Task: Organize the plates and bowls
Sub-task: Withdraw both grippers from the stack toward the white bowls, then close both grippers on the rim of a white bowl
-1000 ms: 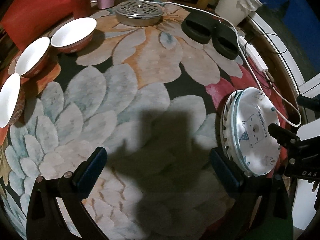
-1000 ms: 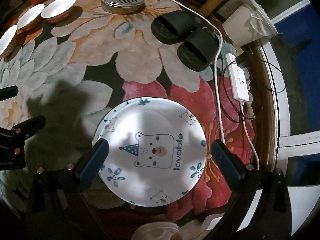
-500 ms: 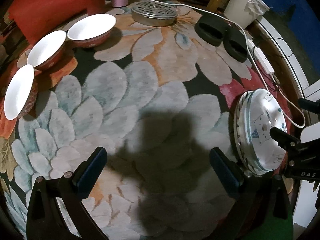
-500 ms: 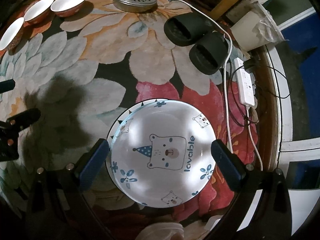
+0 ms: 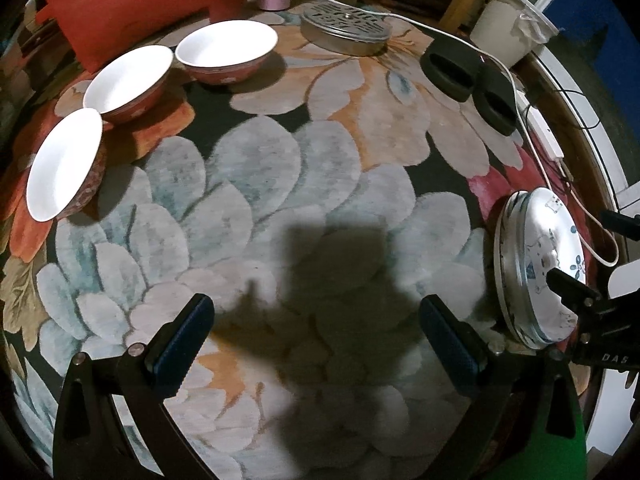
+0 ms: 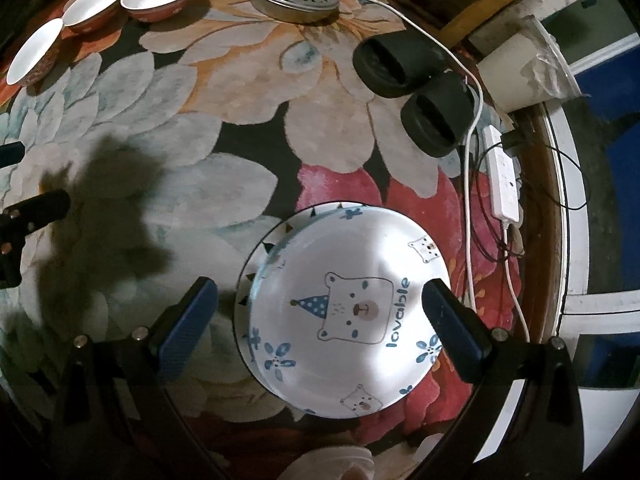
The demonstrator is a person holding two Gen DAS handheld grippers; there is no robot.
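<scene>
left gripper (image 5: pixel 316 334): jaws wide, empty, over mid-rug (image 5: pixel 280 184) | right gripper (image 6: pixel 320 320): jaws wide, straddling the bear plate (image 6: pixel 348 312), contact unclear | plate stacked on another near rug's right edge | three bowls (image 5: pixel 128 76) in a row at far-left edge

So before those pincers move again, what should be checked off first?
1. Right gripper open: ok.
2. Bear plate lies between its fingers: ok.
3. Plate sits on another plate: ok, a second rim shows.
4. Fingers touching the plate: cannot tell.
5. Left gripper open and empty, over bare rug: ok.
6. Three red bowls separate, not yet stacked: not ok.
</scene>
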